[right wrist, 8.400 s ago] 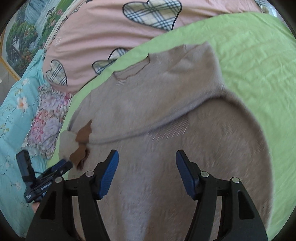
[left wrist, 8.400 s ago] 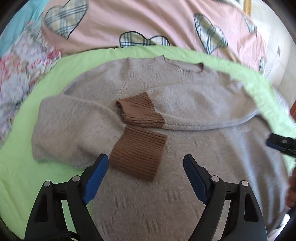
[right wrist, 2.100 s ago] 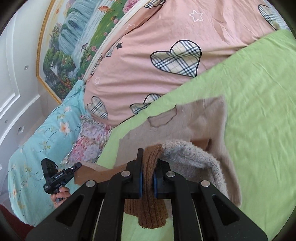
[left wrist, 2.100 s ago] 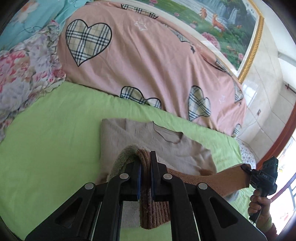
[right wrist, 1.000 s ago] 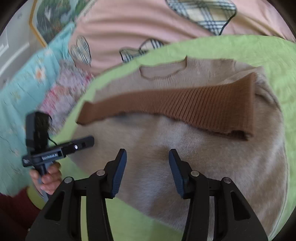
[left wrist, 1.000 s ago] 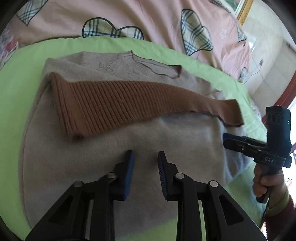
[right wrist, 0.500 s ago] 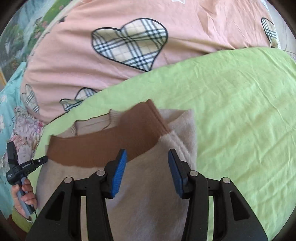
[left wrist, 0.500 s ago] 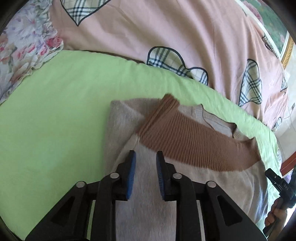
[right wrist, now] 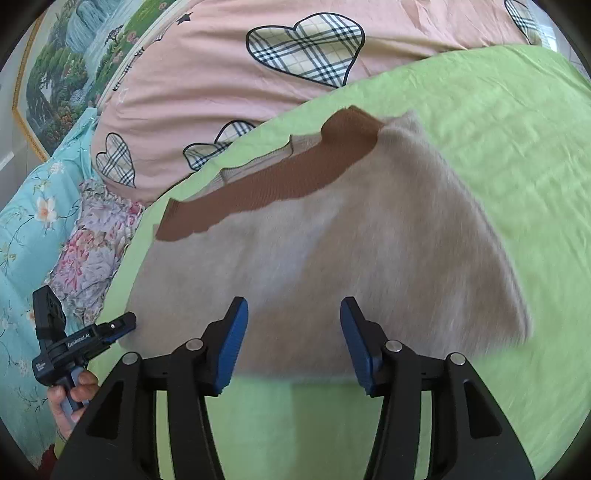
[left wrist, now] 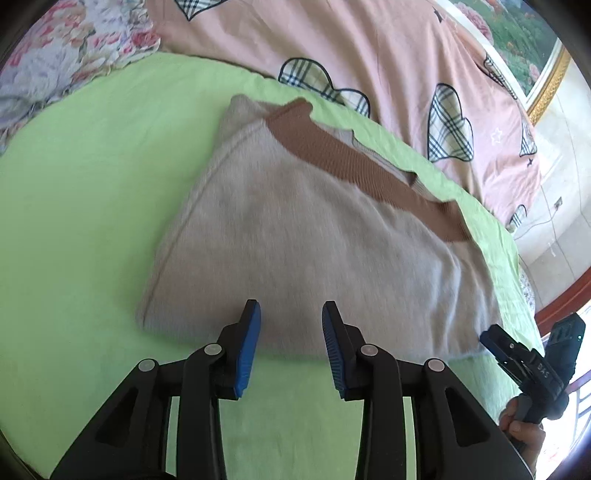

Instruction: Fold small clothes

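Left wrist | green sheet [left wrist: 92, 184]; pink heart quilt [left wrist: 369, 48]; folded sweater [left wrist: 314, 240] | both jaws parted, empty

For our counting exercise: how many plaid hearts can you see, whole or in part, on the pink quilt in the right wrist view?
4: one large heart top centre, one at left, one half hidden behind the green sheet, one cut off top right. Others may be hidden.

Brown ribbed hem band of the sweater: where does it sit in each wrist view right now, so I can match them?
Left wrist: brown hem band runs diagonally from upper centre down to the right.
Right wrist: the band runs diagonally from upper centre down to the left.
Shared landmark: pink heart-print quilt behind the sweater.
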A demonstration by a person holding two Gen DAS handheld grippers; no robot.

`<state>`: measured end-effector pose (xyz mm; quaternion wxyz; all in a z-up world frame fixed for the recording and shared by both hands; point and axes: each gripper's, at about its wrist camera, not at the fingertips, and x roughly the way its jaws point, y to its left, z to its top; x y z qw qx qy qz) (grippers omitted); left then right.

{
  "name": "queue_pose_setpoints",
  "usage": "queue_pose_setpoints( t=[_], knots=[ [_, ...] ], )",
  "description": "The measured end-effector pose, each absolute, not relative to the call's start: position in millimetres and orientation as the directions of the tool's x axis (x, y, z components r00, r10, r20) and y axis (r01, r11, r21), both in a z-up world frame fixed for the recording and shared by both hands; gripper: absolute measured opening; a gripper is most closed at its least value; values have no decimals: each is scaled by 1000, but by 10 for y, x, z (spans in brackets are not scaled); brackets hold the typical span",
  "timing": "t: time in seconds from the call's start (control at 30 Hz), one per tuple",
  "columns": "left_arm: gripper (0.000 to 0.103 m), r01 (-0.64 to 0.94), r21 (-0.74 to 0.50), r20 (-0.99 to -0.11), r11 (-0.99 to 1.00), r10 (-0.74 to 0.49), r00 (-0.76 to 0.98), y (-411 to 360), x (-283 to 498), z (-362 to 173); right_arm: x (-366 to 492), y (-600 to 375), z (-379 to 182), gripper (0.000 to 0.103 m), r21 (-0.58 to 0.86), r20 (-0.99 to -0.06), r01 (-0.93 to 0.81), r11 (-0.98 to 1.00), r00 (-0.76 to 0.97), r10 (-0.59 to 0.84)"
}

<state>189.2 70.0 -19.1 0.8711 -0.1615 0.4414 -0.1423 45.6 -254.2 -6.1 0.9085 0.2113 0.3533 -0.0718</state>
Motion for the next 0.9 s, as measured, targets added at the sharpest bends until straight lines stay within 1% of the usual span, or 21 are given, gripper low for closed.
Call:
queue_pose_setpoints(
  t=[0.1,0.3,0.47,0.53,0.63,0.8,0.9],
  knots=[
    [39,106,-416,-732,903,-401,550,710,1673,-264,353,-2437,-152,55,350,-682,276,895,731,41],
    [40,69,-438,-749,896,-406,524,797,1500,-376,197,-2290,-230,57,346,-689,256,902,722,60],
    [45,59,-447,-743,892,-407,531,815,1442,-382,107,-2260,-248,59,355,-684,249,901,726,68],
    [49,47,-467,-738,883,-419,530,827,1471,-399,75,-2244,-253,59,358,-680,244,901,730,73],
    [52,34,-497,-724,867,-436,535,853,1547,-423,53,-2227,-252,59,360,-677,237,902,732,77],
    [53,-17,-569,-688,822,-465,557,957,1793,-485,44,-2215,-249,60,366,-676,240,899,732,80],
    [52,-61,-590,-673,805,-448,589,1039,1971,-508,26,-2197,-231,60,374,-672,235,897,735,87]
  ],
)
